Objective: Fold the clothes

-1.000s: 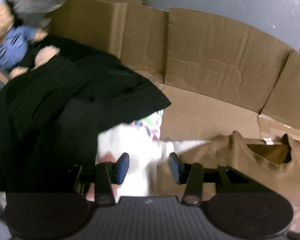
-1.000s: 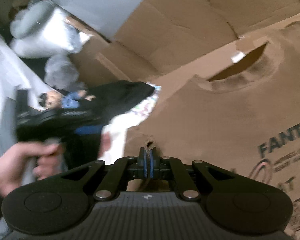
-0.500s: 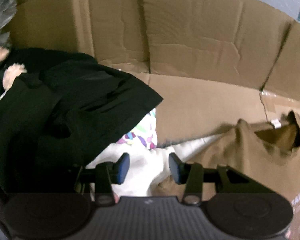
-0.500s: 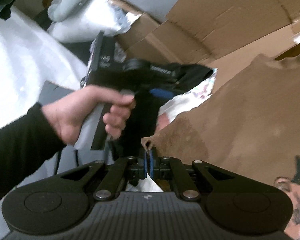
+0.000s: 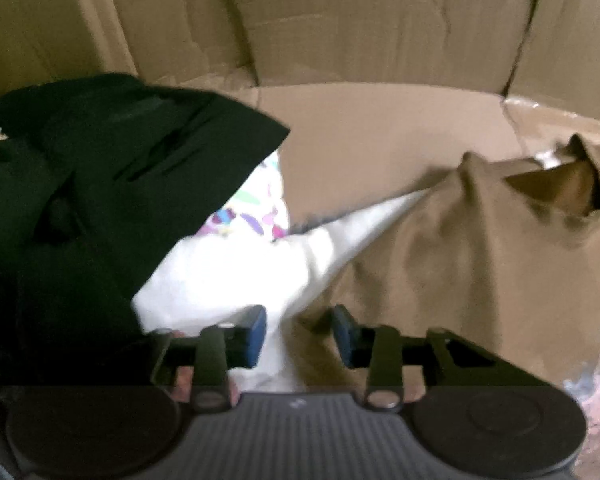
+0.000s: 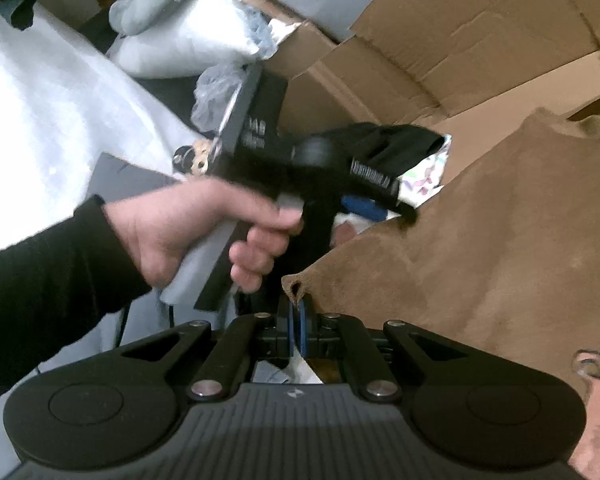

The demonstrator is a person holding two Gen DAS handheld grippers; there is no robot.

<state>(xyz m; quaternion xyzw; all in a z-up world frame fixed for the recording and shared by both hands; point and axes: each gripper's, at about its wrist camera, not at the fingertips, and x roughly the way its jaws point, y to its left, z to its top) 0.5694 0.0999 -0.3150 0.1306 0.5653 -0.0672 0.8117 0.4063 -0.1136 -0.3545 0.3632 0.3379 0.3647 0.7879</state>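
Three garments on cardboard (image 5: 380,120), left to right: one black garment (image 5: 100,200), one white garment (image 5: 240,272) partly under it, one brown T-shirt (image 5: 480,260) overlapping the white one's edge. Two grippers: left gripper (image 5: 300,334), held in one hand (image 6: 204,232), pointing down over the white-brown border, jaws narrowly apart, just been closing, pads not visibly pressing cloth. Right gripper (image 6: 297,326) clamped tight on the brown T-shirt's corner.

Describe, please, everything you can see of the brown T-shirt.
The brown T-shirt looks like soft, matte cotton, and its open neck holds a small white label. It lies rumpled on flattened cardboard, overlapping a white garment. A dark print shows near its lower edge. The right gripper is shut on a pinched corner, lifting it slightly.
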